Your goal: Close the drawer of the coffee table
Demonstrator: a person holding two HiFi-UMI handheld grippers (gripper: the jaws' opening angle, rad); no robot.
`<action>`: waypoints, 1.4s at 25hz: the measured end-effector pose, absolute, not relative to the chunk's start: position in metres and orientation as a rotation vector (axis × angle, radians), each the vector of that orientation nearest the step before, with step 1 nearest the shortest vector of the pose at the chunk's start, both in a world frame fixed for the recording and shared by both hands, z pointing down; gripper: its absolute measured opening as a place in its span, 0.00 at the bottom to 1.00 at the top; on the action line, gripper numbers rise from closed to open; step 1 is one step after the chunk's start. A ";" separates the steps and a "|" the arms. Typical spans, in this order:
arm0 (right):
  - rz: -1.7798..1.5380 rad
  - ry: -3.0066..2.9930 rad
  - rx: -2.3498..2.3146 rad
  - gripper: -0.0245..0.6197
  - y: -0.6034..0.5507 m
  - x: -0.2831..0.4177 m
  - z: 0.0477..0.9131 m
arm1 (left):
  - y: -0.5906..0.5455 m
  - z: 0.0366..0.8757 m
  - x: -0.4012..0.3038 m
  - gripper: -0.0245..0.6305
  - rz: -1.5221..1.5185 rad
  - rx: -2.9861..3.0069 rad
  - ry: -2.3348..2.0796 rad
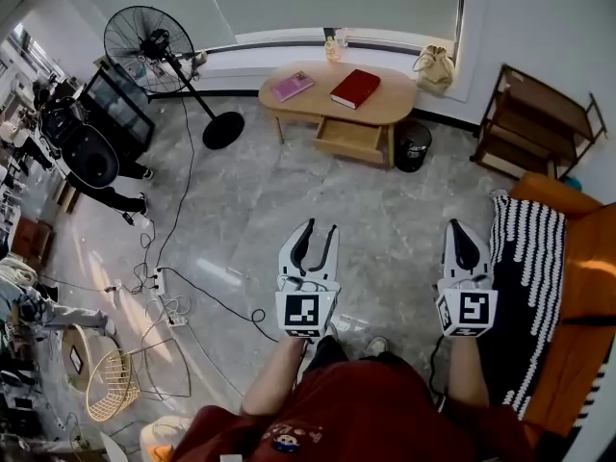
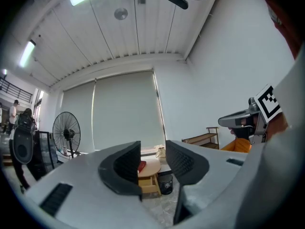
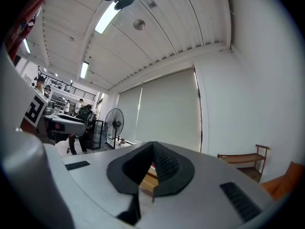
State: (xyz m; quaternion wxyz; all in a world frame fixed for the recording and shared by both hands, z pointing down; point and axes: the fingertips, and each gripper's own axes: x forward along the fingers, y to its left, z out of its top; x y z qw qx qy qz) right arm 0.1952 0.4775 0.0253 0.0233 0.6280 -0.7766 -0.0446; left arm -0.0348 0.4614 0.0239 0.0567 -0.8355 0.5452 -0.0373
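Pale wooden drawer (image 1: 348,139) of the far oval wooden coffee table (image 1: 397,102) stands out. Both tools empty, aimed tableward, presumably for approach: left gripper (image 1: 320,231) jaws apart, right gripper (image 1: 459,227) jaws together.

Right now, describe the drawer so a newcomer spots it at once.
Below the far window stands an oval wooden coffee table bearing a red book and a pink book. The drawer sits under its top, pulled out toward the camera: a pale wooden box, unlike the round black bin to its right.
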 end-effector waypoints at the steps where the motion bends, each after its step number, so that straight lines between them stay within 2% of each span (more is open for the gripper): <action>1: -0.138 -2.404 1.947 0.03 0.479 0.199 0.026 | 0.462 0.025 -0.031 0.29 -0.110 -2.539 1.661; 3: -0.138 -2.405 1.950 0.03 0.482 0.208 0.028 | 0.464 0.025 -0.023 0.35 -0.105 -2.541 1.669; 10: -0.113 -2.400 1.962 0.03 0.487 0.232 0.039 | 0.470 0.030 0.004 0.35 -0.111 -2.551 1.622; 18: -0.086 -2.384 1.965 0.03 0.468 0.232 0.048 | 0.448 0.041 0.001 0.35 -0.134 -2.555 1.633; 35: -0.108 -2.323 1.903 0.03 0.299 0.179 0.044 | 0.269 0.057 -0.049 0.35 -0.102 -2.591 1.643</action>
